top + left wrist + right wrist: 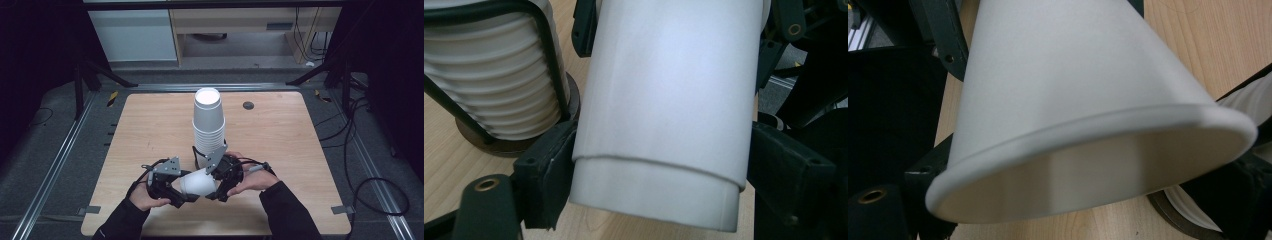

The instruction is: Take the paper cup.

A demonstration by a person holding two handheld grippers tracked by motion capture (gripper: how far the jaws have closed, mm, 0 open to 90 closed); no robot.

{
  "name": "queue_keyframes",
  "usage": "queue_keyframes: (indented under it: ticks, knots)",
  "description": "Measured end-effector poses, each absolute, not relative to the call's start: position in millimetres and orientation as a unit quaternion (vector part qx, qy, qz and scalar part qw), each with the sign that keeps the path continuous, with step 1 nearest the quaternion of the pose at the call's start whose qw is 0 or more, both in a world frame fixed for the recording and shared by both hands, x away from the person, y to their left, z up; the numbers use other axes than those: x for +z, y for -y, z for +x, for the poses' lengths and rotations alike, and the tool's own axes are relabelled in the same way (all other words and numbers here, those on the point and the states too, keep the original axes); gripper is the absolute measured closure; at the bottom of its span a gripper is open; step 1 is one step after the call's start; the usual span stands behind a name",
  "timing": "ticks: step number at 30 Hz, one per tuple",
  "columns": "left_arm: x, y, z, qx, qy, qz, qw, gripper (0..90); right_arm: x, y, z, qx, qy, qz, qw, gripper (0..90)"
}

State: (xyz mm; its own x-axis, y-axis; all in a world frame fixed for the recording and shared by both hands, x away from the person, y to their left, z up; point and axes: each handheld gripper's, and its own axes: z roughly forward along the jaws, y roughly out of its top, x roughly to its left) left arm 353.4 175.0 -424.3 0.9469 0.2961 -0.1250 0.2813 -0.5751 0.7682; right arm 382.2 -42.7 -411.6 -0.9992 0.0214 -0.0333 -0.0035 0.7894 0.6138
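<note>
A tall stack of white paper cups (209, 120) stands upside down on a dark round base (499, 145) at the middle of the wooden table (150, 125). In front of it a single white cup (197, 183) lies sideways above the table, between both grippers. My left gripper (187, 189) has its pads against the cup's (664, 100) two sides, where a step line runs around it. My right gripper (214, 181) grips the wide end, with the open rim (1088, 145) facing its camera and a jaw at each side. The stack's ribbed rims (1248, 100) show beside it.
A black wire frame (544, 45) hugs the stack's lower part. A small dark disc (248, 105) sits on the table's far right. Metal rails (55, 165) and cables (365, 185) run on the floor around the table, with pale cabinets (135, 35) beyond.
</note>
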Motion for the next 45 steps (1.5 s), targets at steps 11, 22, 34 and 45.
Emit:
queue_keyframes:
  ticks: [11,22,34,45]
  knots:
    - [-424.4,-174.5,352.6,0.009,-0.16,0.89,0.427,18.5,-411.2,40.1,382.0,0.331,-0.944,0.002,0.015,8.4]
    - [-423.5,-175.2,351.2,0.009,-0.149,0.892,0.426,20.7,-411.8,40.2,381.5,0.332,-0.943,-0.001,0.013,7.3]
    - [-421.0,-181.0,352.9,0.005,-0.154,0.887,0.436,21.6,-405.2,45.8,381.8,0.357,-0.934,0.018,0.009,3.3]
    - [-413.6,-197.7,355.0,0.019,-0.168,0.866,0.471,21.5,-390.9,81.6,377.8,0.425,-0.903,0.06,0.024,3.0]
